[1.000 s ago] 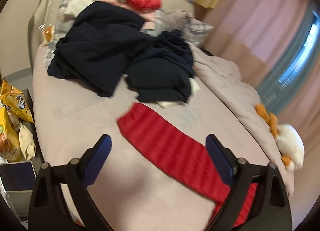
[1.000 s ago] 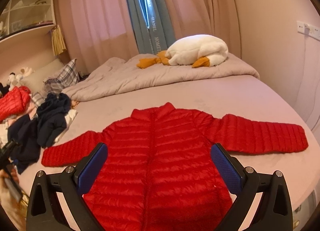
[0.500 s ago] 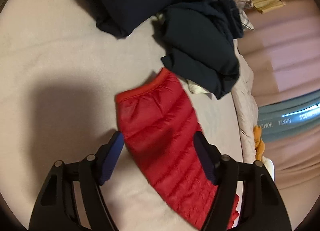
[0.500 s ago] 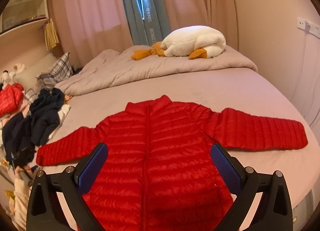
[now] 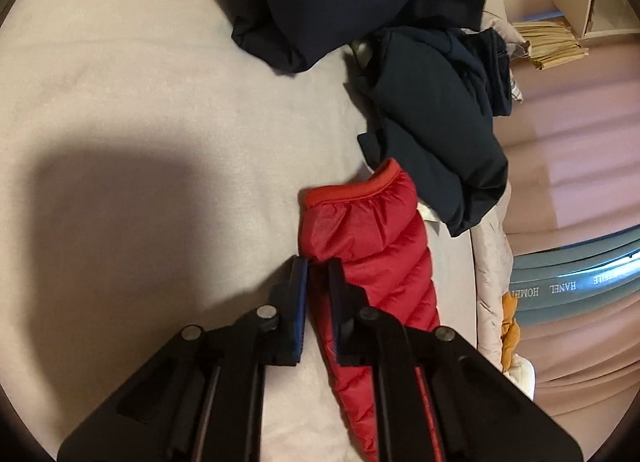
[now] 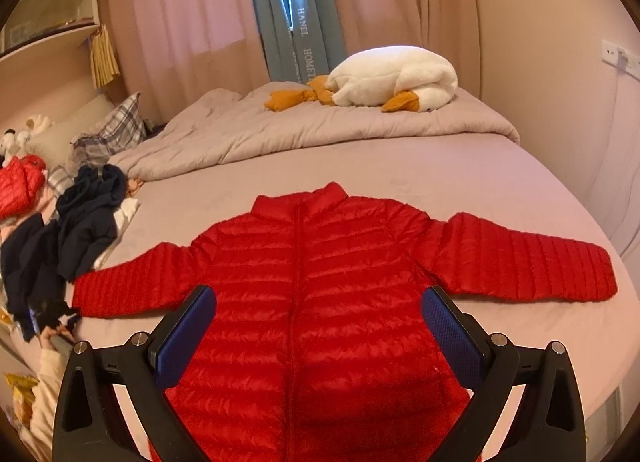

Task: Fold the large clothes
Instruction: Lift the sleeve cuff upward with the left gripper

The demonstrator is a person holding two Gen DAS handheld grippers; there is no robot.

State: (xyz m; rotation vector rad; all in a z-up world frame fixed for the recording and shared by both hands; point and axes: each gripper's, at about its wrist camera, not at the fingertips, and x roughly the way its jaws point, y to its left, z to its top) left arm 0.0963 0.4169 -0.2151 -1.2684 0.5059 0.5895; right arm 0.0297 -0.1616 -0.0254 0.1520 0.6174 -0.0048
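A red quilted puffer jacket [image 6: 320,294] lies flat and face up on the bed, both sleeves spread out sideways. My right gripper [image 6: 318,326] is open and empty, hovering above the jacket's lower body. In the left wrist view my left gripper [image 5: 318,266] is shut on the near edge of the jacket's left sleeve [image 5: 372,238], a little below the banded cuff [image 5: 352,190]. The left gripper also shows in the right wrist view [image 6: 52,312] at the sleeve's end.
A heap of dark navy clothes [image 5: 432,109] lies just beyond the cuff, also in the right wrist view [image 6: 76,229]. A rumpled beige duvet [image 6: 320,129] with a white plush goose [image 6: 396,77] covers the far bed. Another red garment [image 6: 18,185] and pillows sit at the left.
My left gripper came down over the sleeve end and closed its jaws on the sleeve's edge near the cuff. My right gripper stayed open above the jacket, barely moving.
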